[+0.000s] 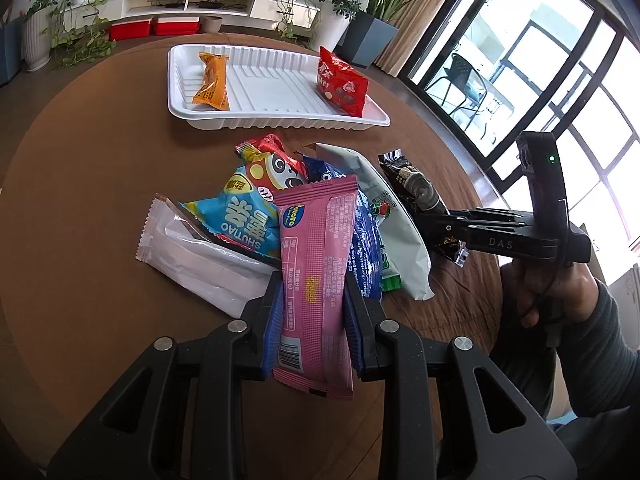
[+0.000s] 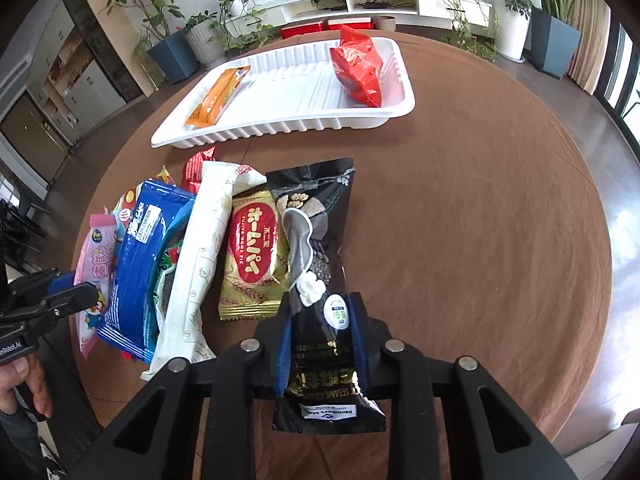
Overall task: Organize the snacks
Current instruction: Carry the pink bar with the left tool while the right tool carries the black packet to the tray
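Note:
My left gripper (image 1: 314,292) is shut on a pink snack packet (image 1: 316,256), held over the pile of snacks (image 1: 256,208) on the round brown table (image 1: 88,184). My right gripper (image 2: 320,320) is shut on a black sesame snack packet (image 2: 316,240); it also shows in the left wrist view (image 1: 444,220). A white tray (image 1: 276,112) at the far side holds an orange packet (image 1: 211,80) and a red packet (image 1: 340,80). In the right wrist view the tray (image 2: 304,120) holds the orange packet (image 2: 218,96) and the red packet (image 2: 360,68).
The pile includes a blue packet (image 2: 136,268), a white packet (image 2: 200,260) and a gold-and-red packet (image 2: 252,256). Potted plants and a low white shelf (image 2: 384,4) stand beyond the table. Windows (image 1: 560,100) are at the right.

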Motion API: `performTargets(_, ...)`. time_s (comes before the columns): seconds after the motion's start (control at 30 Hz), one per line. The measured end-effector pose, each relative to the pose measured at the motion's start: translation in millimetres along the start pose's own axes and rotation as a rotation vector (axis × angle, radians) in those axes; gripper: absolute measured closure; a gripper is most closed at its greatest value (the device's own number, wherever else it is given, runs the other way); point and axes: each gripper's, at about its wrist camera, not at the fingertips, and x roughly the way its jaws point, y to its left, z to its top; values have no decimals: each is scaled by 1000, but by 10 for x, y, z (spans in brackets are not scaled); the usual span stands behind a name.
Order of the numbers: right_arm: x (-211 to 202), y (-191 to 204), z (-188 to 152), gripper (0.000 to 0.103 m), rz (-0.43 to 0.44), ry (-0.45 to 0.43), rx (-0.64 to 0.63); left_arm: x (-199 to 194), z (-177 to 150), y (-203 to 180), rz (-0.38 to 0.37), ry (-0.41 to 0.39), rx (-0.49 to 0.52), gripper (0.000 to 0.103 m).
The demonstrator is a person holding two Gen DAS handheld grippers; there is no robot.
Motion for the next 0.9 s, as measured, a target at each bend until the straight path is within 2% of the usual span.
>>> performTargets(0.27, -199, -108, -8, 79, 53, -62, 65, -49, 12, 3, -11, -16, -11, 78)
performTargets(0.5, -409, -377, 99, 79, 65, -129, 150, -170, 161, 82, -26, -60, -38, 78)
performTargets(0.7, -630, -657, 321, 79, 48, -199, 218, -357, 523, 203, -12, -122, -39, 78)
performTargets(0.9, -854, -568, 808, 79, 63, -293, 179, -459, 1067, 271, 4, -164, -11, 78)
